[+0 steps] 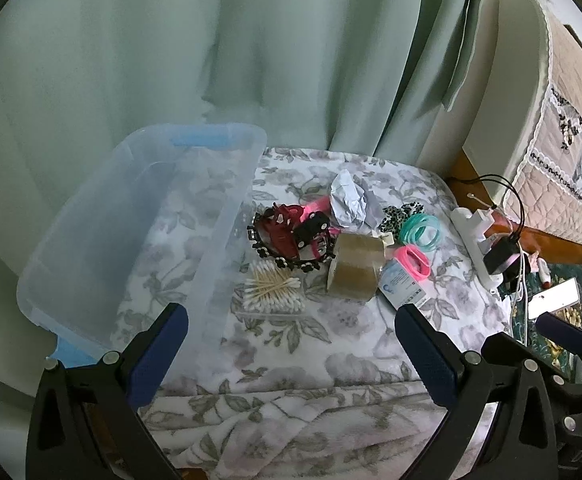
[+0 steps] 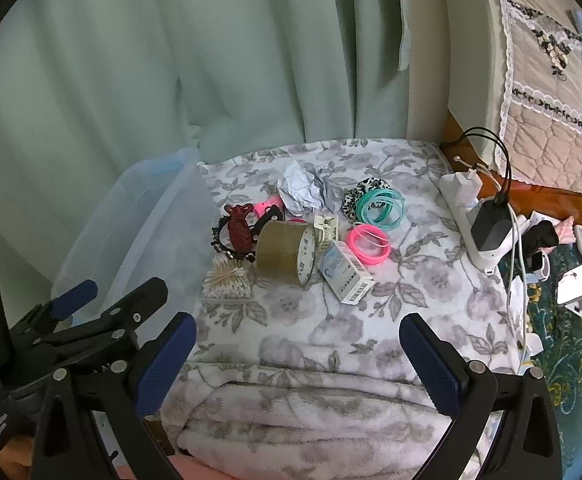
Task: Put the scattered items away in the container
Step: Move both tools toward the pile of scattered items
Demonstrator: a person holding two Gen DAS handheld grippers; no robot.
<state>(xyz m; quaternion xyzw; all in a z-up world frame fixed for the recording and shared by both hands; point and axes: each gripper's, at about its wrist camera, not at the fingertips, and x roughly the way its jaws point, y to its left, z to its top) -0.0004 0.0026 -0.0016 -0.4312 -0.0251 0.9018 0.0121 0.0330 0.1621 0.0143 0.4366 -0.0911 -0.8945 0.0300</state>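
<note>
A clear plastic bin (image 1: 91, 256) with nothing in it sits on the left of the floral blanket; it also shows in the right wrist view (image 2: 103, 240). Beside it lie cotton swabs (image 1: 273, 282), a brown tape roll (image 1: 357, 266), a red hair clip (image 1: 281, 230) on a black beaded band, crumpled paper (image 1: 349, 200), pink rings (image 1: 413, 262), teal rings (image 1: 421, 230), a leopard scrunchie (image 1: 401, 214) and a small white box (image 1: 405, 286). My left gripper (image 1: 291, 344) is open and empty, near the bin's front corner. My right gripper (image 2: 297, 354) is open and empty, short of the pile (image 2: 287, 256).
A white power strip (image 2: 479, 224) with a black charger and cables lies at the blanket's right edge. A green curtain (image 1: 251, 60) hangs behind. A quilted bed (image 2: 551, 80) stands at right. Patterned floor with loose items shows at far right.
</note>
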